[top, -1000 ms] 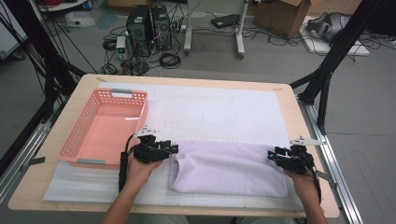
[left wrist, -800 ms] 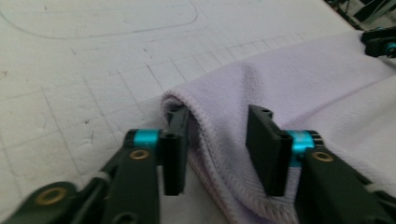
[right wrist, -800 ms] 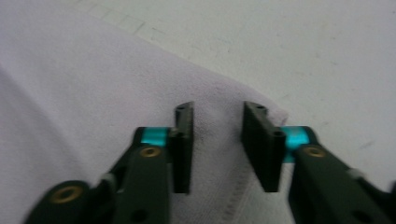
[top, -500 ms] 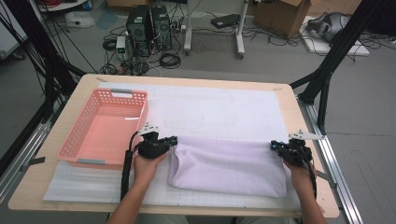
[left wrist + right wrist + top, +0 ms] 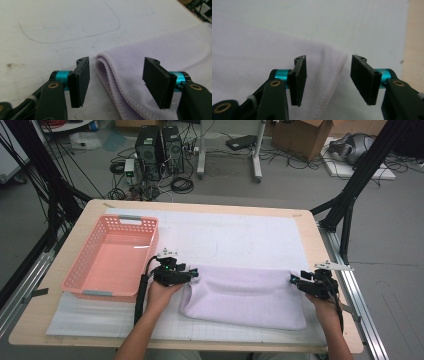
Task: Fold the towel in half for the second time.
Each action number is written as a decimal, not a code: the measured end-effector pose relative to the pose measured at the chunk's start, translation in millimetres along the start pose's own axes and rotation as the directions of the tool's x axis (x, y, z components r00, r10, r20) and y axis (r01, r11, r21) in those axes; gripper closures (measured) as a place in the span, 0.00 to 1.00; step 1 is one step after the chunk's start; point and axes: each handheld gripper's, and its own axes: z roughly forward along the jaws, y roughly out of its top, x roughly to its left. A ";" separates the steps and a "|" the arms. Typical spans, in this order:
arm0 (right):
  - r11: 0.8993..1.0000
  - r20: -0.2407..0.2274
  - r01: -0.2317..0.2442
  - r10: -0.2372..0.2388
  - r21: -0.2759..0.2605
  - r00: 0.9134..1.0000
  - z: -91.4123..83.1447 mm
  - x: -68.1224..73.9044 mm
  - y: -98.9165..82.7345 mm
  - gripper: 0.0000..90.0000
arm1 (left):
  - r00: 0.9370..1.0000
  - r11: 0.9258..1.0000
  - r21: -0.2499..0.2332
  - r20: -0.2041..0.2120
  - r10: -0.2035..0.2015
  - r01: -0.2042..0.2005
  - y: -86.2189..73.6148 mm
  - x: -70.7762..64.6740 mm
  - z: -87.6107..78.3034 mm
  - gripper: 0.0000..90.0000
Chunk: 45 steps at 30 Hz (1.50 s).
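Folded lilac towel point(image 5: 245, 296) on bench point(image 5: 320, 232) (pink basket point(image 5: 112, 257) beside); left gripper point(image 5: 187, 275) and right gripper point(image 5: 295, 281) at its far corners, jaws just opened, spread, pinching nothing.

The towel point(image 5: 245, 296) is a pale lilac, plain and unpatterned, with a stitched hem of the same shade showing along its folded edge in the left gripper view. In the right gripper view it looks almost white, probably washed out by the light. The basket point(image 5: 111, 263) is salmon pink with a pierced lattice of small holes in its walls. The mat point(image 5: 235, 237) is white with a faint grey grid and a thin drawn outline with rounded corners. The table point(image 5: 325, 255) is light wood. Both the left gripper point(image 5: 192, 274) and the right gripper point(image 5: 292, 280) are black, each with 2 black jaws on turquoise collars and brass-coloured pivots.
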 end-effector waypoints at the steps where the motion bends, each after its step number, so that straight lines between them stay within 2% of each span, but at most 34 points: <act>1: 1.000 0.001 0.002 -0.002 0.026 1.000 3.2 1.2 -2.4 0.48 | 1.000 1.000 -0.005 -0.003 0.024 -0.024 -0.4 -2.1 1.3 0.40; 3: 0.999 -0.008 -0.003 0.004 0.035 1.000 7.9 2.7 -5.6 0.47 | 0.999 0.999 0.001 -0.017 0.050 -0.050 -1.0 -5.9 2.4 0.39; 4: 0.999 -0.008 -0.001 0.002 0.035 1.000 7.9 3.5 -5.7 0.48 | 0.996 0.997 0.008 -0.027 0.082 -0.082 -1.7 -8.1 2.5 0.41; 5: 0.999 -0.013 0.001 0.000 0.036 1.000 7.9 4.5 -5.7 0.52 | 0.991 0.992 0.016 -0.043 0.125 -0.125 -2.9 -11.0 2.6 0.48; 6: 0.999 -0.020 0.010 -0.009 0.037 1.000 8.1 6.1 -5.4 0.61 | 0.988 0.989 0.020 -0.043 0.146 -0.145 -3.3 -12.8 2.7 0.55; 7: 0.999 -0.037 0.019 -0.017 0.041 0.999 8.2 8.1 -5.1 0.69 | 0.993 0.993 0.027 0.007 0.118 -0.118 -3.4 -12.3 3.4 0.66; 8: 0.999 -0.058 0.023 -0.020 0.044 0.998 8.9 9.7 -4.6 0.80 | 0.996 0.996 0.034 0.028 0.087 -0.088 -3.8 -12.6 4.9 0.82; 11: 0.999 -0.098 0.004 0.001 0.045 0.995 9.5 8.3 -3.2 0.89 | 0.997 0.997 0.015 0.020 0.076 -0.076 -1.9 -11.8 4.5 0.89; 13: 1.000 -0.092 -0.009 0.010 0.018 0.996 8.0 3.8 -1.4 0.90 | 0.998 0.997 -0.047 0.000 0.061 -0.061 2.4 -10.2 0.4 0.90; 14: 1.000 -0.091 -0.022 0.020 -0.017 0.996 6.6 1.5 0.7 0.90 | 0.999 0.996 -0.079 -0.003 0.044 -0.044 5.8 -9.2 -2.0 0.90; 15: 0.998 -0.094 -0.047 0.043 -0.043 0.995 5.5 -1.1 4.2 0.90 | 0.999 0.995 -0.092 -0.002 0.038 -0.038 10.7 -8.4 -3.2 0.90; 16: 0.997 -0.090 -0.051 0.046 -0.063 0.995 5.9 -3.4 8.8 0.90 | 0.999 0.993 -0.103 -0.018 0.049 -0.051 16.1 -8.1 -3.4 0.90; 17: 0.997 -0.079 -0.044 0.039 -0.068 0.996 8.0 -4.7 14.2 0.90 | 0.999 0.993 -0.103 -0.018 0.049 -0.051 16.1 -8.1 -3.4 0.90; 18: 0.997 -0.067 -0.034 0.029 -0.069 0.997 11.0 -5.8 20.1 0.90 | 0.999 0.991 -0.126 -0.028 0.035 -0.038 26.8 -5.3 -0.6 0.90; 20: 0.997 -0.042 -0.029 0.026 -0.078 0.999 17.9 -8.5 31.5 0.90 | 0.999 0.990 -0.140 -0.033 0.005 -0.010 35.2 1.4 6.0 0.89; 22: 0.996 -0.027 -0.024 0.022 -0.083 0.999 25.5 -11.8 41.1 0.90 | 0.999 0.992 -0.123 -0.042 -0.031 0.025 39.2 10.4 14.7 0.89; 25: 0.996 -0.008 -0.021 0.021 -0.085 1.000 36.8 -15.5 51.5 0.90 | 0.997 0.994 -0.107 -0.066 -0.042 0.035 40.9 18.5 27.1 0.89; 27: 0.996 0.016 -0.009 0.011 -0.087 1.000 43.7 -15.5 54.9 0.90 | 0.995 0.992 -0.114 -0.076 -0.059 0.050 40.0 21.0 32.8 0.89; 29: 0.998 0.023 -0.020 0.021 -0.067 1.000 50.3 -17.2 55.2 0.89 | 0.992 0.990 -0.116 -0.094 -0.089 0.077 38.8 23.4 34.6 0.81; 30: 0.998 0.030 -0.027 0.029 -0.053 0.999 52.4 -17.2 54.5 0.86 | 0.990 0.989 -0.115 -0.096 -0.105 0.093 38.8 25.0 33.0 0.72; 32: 0.998 0.029 -0.044 0.045 -0.045 0.999 52.2 -17.9 53.6 0.72 | 0.988 0.984 -0.124 -0.076 -0.138 0.128 40.3 26.5 26.6 0.54; 35: 0.994 -0.006 -0.068 0.067 -0.090 0.998 38.7 -17.5 54.7 0.63 | 0.995 0.985 -0.149 -0.041 -0.089 0.082 43.6 18.9 13.0 0.52; 37: 0.993 -0.022 -0.062 0.060 -0.100 0.998 29.1 -14.5 54.8 0.62 | 0.999 0.988 -0.145 0.001 -0.055 0.054 44.7 13.1 8.2 0.56; 40: 0.996 -0.017 -0.025 0.023 -0.086 1.000 22.9 -9.4 52.9 0.64 | 0.999 0.992 -0.125 -0.010 -0.039 0.037 44.8 10.9 12.1 0.58; 41: 0.996 -0.010 -0.019 0.018 -0.083 1.000 22.3 -8.3 52.2 0.65 | 0.999 0.992 -0.122 -0.029 -0.032 0.028 44.3 11.6 14.6 0.61; 43: 0.997 -0.018 -0.028 0.027 -0.076 0.999 21.9 -6.9 51.4 0.64 | 0.999 0.993 -0.118 -0.035 -0.028 0.024 43.6 12.3 17.6 0.68; 45: 0.998 -0.018 -0.023 0.021 -0.067 1.000 21.6 -5.1 51.0 0.64 | 0.999 0.997 -0.078 -0.046 -0.013 0.010 40.9 13.5 28.2 0.68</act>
